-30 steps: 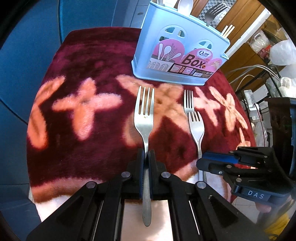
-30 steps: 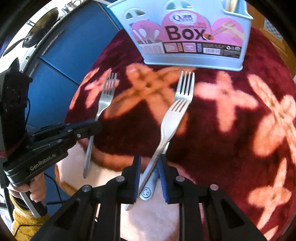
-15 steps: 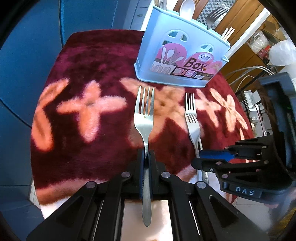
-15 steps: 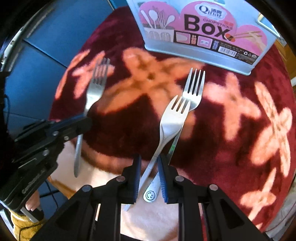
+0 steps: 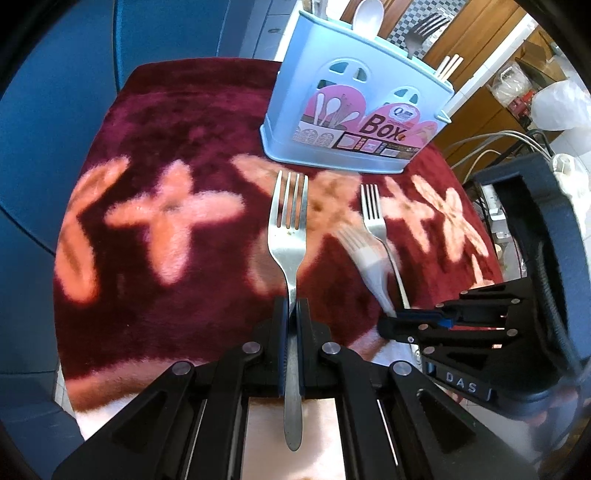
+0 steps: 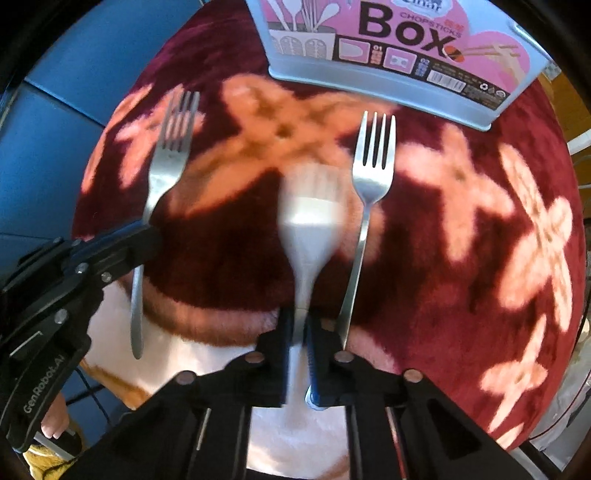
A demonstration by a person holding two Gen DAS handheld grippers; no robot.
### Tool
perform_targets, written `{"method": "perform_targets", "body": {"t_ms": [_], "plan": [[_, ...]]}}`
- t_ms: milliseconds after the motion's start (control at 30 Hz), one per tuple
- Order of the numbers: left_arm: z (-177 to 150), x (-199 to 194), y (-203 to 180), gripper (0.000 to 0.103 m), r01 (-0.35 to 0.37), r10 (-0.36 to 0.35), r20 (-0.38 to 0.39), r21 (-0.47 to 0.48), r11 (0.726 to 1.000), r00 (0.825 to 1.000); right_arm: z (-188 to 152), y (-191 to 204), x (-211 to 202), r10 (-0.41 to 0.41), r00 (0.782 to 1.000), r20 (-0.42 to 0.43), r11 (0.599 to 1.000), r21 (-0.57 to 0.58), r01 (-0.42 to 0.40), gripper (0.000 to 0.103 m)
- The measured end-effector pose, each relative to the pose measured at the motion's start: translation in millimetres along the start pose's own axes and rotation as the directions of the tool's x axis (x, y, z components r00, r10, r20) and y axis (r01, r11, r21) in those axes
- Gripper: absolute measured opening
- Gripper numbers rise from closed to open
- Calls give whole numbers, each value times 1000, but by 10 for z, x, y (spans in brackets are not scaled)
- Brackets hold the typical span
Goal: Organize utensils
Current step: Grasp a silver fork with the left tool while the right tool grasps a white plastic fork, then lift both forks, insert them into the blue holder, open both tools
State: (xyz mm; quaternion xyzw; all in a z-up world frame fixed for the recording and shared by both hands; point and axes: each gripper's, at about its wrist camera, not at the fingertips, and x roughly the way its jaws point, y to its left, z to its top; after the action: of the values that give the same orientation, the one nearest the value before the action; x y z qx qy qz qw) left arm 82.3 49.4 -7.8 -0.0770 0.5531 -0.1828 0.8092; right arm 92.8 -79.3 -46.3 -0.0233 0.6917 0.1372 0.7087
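1. Left wrist view first: the left gripper [image 5: 291, 314] has its two fingers pressed tight on the handle of a big steel fork [image 5: 289, 236], tines pointing toward the box and the handle end poking back between the finger arms.
2. Right wrist view: the right gripper [image 6: 300, 325] is pinched onto the handle of a pale fork [image 6: 308, 218]. That one is motion-blurred, so I can't make out its tines cleanly. It sits centred, pointing at the box.
3. Fork count out on the cloth: three total. Two are held, one per gripper, and one slim steel fork [image 6: 369, 173] lies loose on the blanket just right of the pale one, its handle running down past the right gripper's outer finger.
4. Same three show from the left side: the held one in the middle, the blurry pale one [image 5: 365, 258] and the loose one [image 5: 373, 218] off to the right, close together.
5. One light-blue utensil box [image 5: 354, 118] stands upright beyond the tines, pink "Box" label facing the cameras.
6. Sticking out of its top I count one white spoon [image 5: 367, 18], one dark fork [image 5: 424, 31] and a small bunch of chopsticks [image 5: 448, 66].
7. Everything sits on one maroon blanket [image 5: 177, 280] with peach cross flowers.
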Motion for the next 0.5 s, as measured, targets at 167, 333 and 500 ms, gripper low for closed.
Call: {"method": "perform_targets", "body": {"t_ms": [167,333,500], "plan": [[6,-93,-78,2,24,-24,43,9,1000,999,-65,-136,-205,101,991,87,995,6,-102,7],[50,-183,-162,2,44,-45,111,12,999,993,-207,-332,-538,140,956,257,989,3,-146,7],[128,-272,-320,2,46,-52,212,32,998,976,-281,-442,-779,152,894,421,987,-26,-156,7]]}}
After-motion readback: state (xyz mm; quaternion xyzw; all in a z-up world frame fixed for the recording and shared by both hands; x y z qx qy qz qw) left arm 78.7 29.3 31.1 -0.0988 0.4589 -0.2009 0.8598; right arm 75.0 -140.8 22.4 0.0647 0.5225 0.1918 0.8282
